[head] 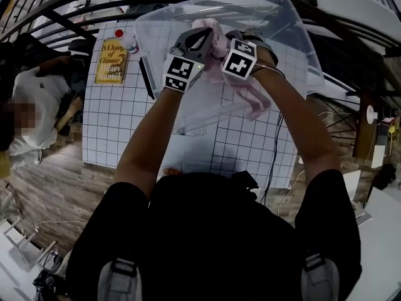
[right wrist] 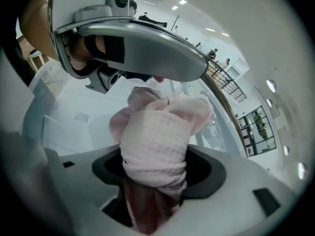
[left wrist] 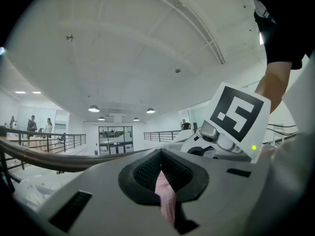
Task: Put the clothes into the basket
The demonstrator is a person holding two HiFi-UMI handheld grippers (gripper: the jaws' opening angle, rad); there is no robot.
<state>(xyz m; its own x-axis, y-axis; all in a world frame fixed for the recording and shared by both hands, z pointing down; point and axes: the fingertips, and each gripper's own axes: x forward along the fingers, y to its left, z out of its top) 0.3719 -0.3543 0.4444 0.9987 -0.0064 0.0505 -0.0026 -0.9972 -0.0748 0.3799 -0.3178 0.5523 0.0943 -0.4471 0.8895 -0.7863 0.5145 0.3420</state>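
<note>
A pink waffle-weave cloth [head: 212, 29] is held up over the clear plastic basket [head: 294, 36] on the white gridded table [head: 119, 124]. Part of the cloth hangs down inside the basket. My left gripper [head: 199, 41] is shut on a thin edge of the cloth [left wrist: 166, 196]; in the left gripper view the left gripper [left wrist: 162, 178] points up towards the ceiling. My right gripper [head: 233, 37] sits close beside it, shut on a thick bunch of the cloth [right wrist: 157, 136], which fills the right gripper [right wrist: 155, 181]. The two grippers almost touch.
A yellow book [head: 111, 60] and a white bottle with a red cap [head: 125, 39] lie left of the basket, with a thin black object [head: 146, 77] next to it. A black cable [head: 274, 162] runs off the table's near edge. A person [head: 31, 105] sits at the far left.
</note>
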